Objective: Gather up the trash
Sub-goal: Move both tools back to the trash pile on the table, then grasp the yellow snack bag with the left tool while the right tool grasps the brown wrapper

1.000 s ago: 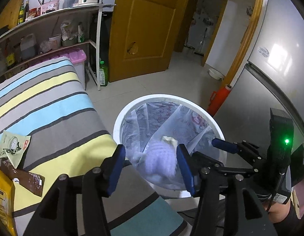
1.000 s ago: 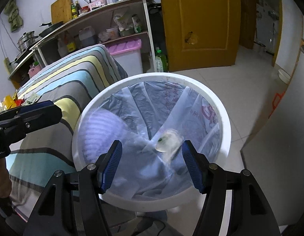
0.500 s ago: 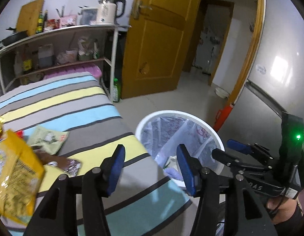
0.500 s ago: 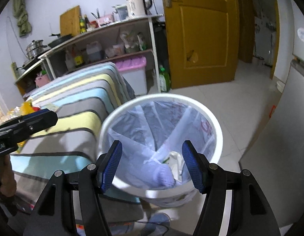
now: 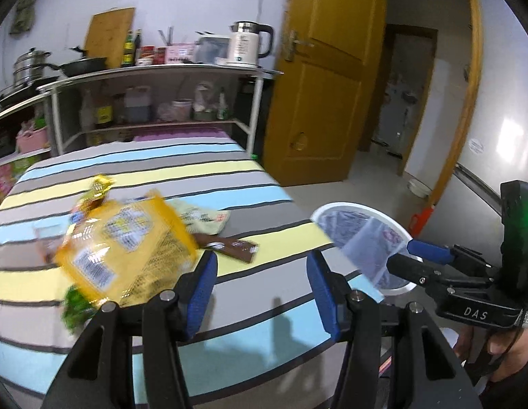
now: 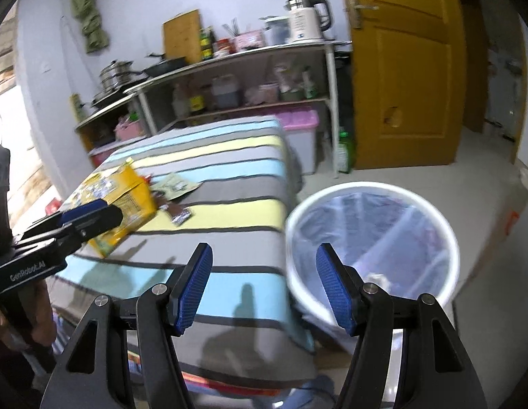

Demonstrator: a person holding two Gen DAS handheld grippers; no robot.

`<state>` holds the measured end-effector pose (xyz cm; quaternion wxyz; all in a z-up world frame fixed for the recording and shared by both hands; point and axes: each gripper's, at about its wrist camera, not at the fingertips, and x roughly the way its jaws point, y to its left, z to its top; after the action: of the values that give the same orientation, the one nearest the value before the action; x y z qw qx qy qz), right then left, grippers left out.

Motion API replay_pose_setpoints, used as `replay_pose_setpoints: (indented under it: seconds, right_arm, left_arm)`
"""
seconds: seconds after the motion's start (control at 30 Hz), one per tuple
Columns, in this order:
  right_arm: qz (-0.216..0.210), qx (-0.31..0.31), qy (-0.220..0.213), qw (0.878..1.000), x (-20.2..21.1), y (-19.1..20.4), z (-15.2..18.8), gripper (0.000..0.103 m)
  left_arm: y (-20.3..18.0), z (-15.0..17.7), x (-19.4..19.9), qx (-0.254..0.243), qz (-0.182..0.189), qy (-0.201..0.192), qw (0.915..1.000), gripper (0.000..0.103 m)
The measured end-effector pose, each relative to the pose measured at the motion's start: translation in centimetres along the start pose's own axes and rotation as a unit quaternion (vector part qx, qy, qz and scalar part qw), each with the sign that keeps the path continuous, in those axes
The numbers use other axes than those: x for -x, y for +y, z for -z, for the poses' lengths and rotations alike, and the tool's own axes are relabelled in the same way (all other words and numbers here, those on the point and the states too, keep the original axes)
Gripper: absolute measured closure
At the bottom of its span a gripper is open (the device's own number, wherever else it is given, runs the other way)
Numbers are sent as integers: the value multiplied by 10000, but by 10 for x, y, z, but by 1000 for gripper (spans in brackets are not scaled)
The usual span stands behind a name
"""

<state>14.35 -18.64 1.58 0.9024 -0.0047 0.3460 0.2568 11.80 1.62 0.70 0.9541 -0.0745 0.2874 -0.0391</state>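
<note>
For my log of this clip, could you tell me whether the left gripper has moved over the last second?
Yes. The left gripper was over the white trash bin; now it hangs open over the striped table, with the bin off to its right.

right tongs (image 6: 260, 286) agape, bin (image 6: 434, 211), yellow bag (image 6: 127, 191)

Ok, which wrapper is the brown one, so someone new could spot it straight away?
Start at the striped tablecloth. On its yellow stripe near the white bin lies the brown wrapper, flat and long. Its neighbours are a large yellow bag and a pale green packet; it alone is dark brown and narrow.
</note>
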Motion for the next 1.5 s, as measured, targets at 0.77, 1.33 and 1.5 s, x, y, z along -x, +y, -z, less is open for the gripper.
replay_pose_setpoints:
  seconds: [0.77, 1.33, 1.5]
  right_arm:
    - [-450, 1157, 523, 9909, -76, 79, -21, 39]
    - [-879, 1309, 1270, 9793, -152, 86, -46, 40]
    - [-749, 1469, 1318, 9775, -155, 90, -48, 53]
  left_arm:
    - [103, 16, 21, 776, -773, -138, 9939, 31]
    - [107, 11, 1, 716, -368, -11, 9968, 54]
    - [107, 12, 1, 744, -309, 4, 9967, 63]
